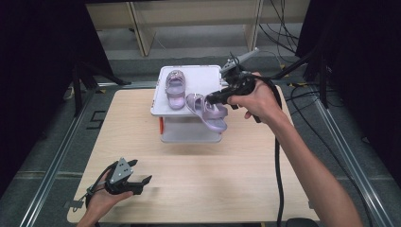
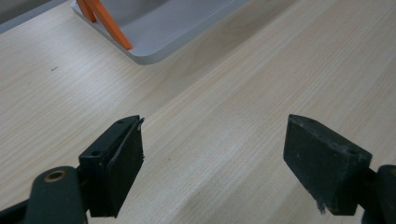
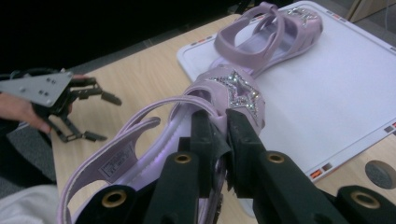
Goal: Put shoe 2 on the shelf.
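In the high view, the right gripper [image 1: 226, 100] is clamped on a lilac sandal [image 1: 206, 111] and holds it in the air at the front right corner of the white rack [image 1: 198, 71], toe end tilted down past the rack's front edge. A second sandal [image 1: 175, 89] lies flat on the rack's top, toward its left side, just beside the held one. The left gripper [image 1: 141, 178] rests low on the desk [image 1: 203, 175], well in front of the rack and off to its left, with its jaws spread apart and nothing between them.

In the left gripper view, the two black jaws stand wide apart over bare wood. The fingertips [image 2: 122, 154] touch nothing. A corner of the rack's base [image 2: 161, 32] with its orange upright [image 2: 106, 23] lies ahead, well apart from the jaws.

In the right gripper view, the jaws are pressed together on the side of the held sandal [image 3: 140, 158], just behind the glittering star [image 3: 236, 93] on its front strap. The sandal's heel strap hangs toward the camera's lower left. Beyond it, the second sandal [image 3: 271, 32] sits on the rack's white top [image 3: 327, 93]. The left gripper [image 3: 86, 114] shows farther off, beyond the rack's edge, with its jaws apart.
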The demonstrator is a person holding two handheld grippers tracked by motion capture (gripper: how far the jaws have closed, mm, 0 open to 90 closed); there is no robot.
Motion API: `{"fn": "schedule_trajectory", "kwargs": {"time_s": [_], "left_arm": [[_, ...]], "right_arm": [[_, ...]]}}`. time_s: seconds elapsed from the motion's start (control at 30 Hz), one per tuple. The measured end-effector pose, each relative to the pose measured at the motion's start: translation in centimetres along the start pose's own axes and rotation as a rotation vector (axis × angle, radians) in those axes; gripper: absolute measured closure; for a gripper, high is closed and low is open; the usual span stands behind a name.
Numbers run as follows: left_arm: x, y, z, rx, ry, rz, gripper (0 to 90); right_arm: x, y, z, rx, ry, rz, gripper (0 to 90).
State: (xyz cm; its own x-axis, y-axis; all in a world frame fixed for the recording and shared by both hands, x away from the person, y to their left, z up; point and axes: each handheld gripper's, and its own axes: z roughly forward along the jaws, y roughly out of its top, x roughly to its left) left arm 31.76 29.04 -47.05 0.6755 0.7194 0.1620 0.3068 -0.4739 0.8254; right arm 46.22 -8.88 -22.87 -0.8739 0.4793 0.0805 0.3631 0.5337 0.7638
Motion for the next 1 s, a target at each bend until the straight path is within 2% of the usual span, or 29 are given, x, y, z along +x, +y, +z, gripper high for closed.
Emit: {"fn": "schedule_trajectory", "kwargs": {"time_s": [0.1, 0.33, 0.47, 0.5, 0.57, 0.6, 0.63, 0.67, 0.73, 0.77, 0.9, 0.97, 1.0], "left_arm": [[0.0, 0.0, 0.0, -0.002, 0.008, -0.002, 19.4], [0.0, 0.0, 0.0, 0.000, -0.001, 0.000, 19.4], [0.1, 0.0, 0.0, 0.003, -0.001, 0.001, 19.5], [0.1, 0.0, 0.0, 0.003, -0.001, 0.001, 19.5], [0.1, 0.0, -0.1, 0.006, 0.000, 0.007, 19.4], [0.1, 0.0, -0.1, 0.005, 0.011, 0.018, 19.4], [0.3, 0.0, -0.2, 0.021, 0.002, 0.029, 19.4], [0.1, 0.0, -0.1, 0.004, -0.001, 0.004, 19.5], [0.2, 0.0, -0.2, 0.010, 0.006, 0.021, 19.4], [0.0, 0.0, -0.1, -0.009, 0.001, -0.001, 19.4], [0.0, 0.0, -0.2, -0.009, -0.002, 0.000, 19.5], [0.0, 0.0, -0.2, -0.008, -0.004, 0.003, 19.5], [0.1, 0.1, -0.2, -0.004, -0.003, 0.010, 19.4]], "right_arm": [[-1.0, 0.6, 0.5, -0.009, -0.027, 0.029, 82.6], [-3.4, 1.4, 1.6, -0.035, -0.080, 0.077, 82.6], [-4.7, 1.7, 2.7, -0.040, -0.105, 0.102, 82.6], [-5.0, 1.8, 3.0, -0.045, -0.116, 0.093, 82.6], [-5.5, 1.9, 3.7, -0.057, -0.128, 0.102, 82.5], [-5.7, 2.1, 3.9, -0.046, -0.135, 0.099, 82.5], [-5.9, 2.2, 4.2, -0.041, -0.149, 0.101, 82.5], [-5.9, 2.3, 4.5, -0.039, -0.150, 0.125, 82.5], [-6.5, 2.6, 5.3, -0.044, -0.180, 0.110, 82.5], [-6.6, 2.7, 5.5, -0.041, -0.183, 0.121, 82.5], [-7.2, 3.1, 6.6, -0.041, -0.201, 0.155, 82.5], [-7.6, 3.4, 7.1, -0.052, -0.225, 0.147, 82.4], [-7.6, 3.5, 7.4, -0.051, -0.233, 0.162, 82.4]]}}
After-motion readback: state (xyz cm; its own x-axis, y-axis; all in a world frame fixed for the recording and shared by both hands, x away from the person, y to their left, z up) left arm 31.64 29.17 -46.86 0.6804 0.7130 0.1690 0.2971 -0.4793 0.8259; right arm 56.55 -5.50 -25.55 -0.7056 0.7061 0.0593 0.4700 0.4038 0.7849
